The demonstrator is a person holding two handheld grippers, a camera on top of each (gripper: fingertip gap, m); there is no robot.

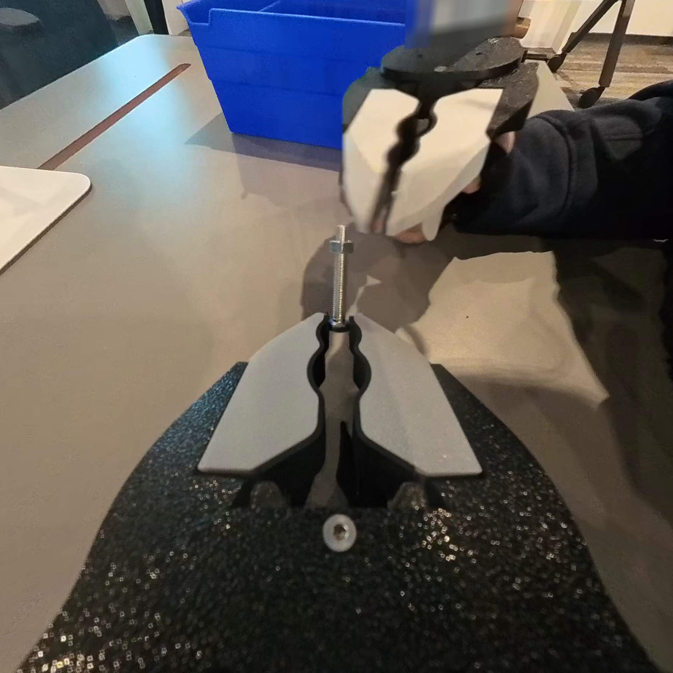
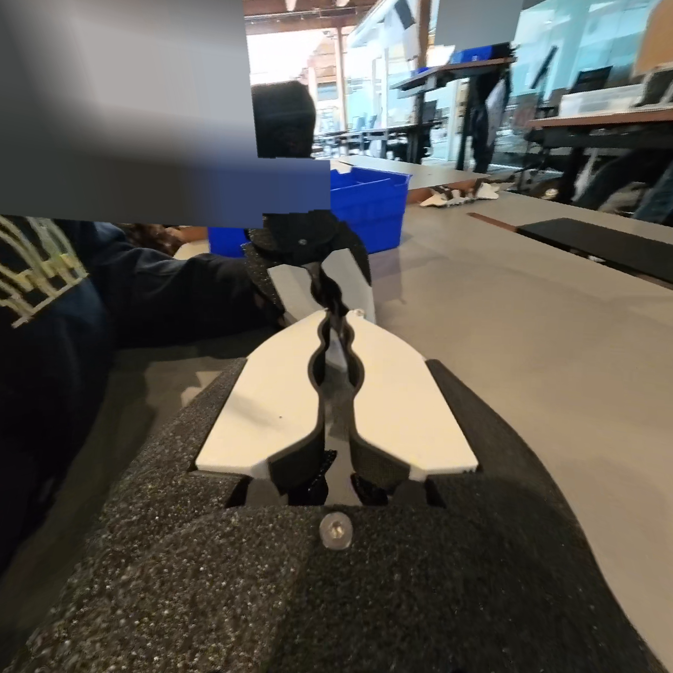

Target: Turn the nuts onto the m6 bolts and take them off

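My left gripper (image 1: 339, 322) is shut on the head end of a silver bolt (image 1: 339, 284), which points away from it above the grey table (image 1: 145, 291). A hex nut (image 1: 339, 248) sits on the thread close to the bolt's far end. My right gripper (image 1: 380, 223) comes in from the far right, tips just right of the bolt's end and apart from the nut. In the right wrist view its white fingers (image 2: 291, 382) stand a narrow slit apart with nothing between them. The left gripper (image 2: 302, 244) faces it there, and the bolt is mostly hidden behind the fingertips.
A blue bin (image 1: 291, 73) stands at the back of the table; it also shows in the right wrist view (image 2: 368, 207). A white board (image 1: 32, 204) lies at the left edge. A black mat (image 2: 601, 244) lies at the right. A person's dark sleeve (image 1: 564, 174) reaches in. One gripper's finger ends stand about 5 centimeters off the other's.
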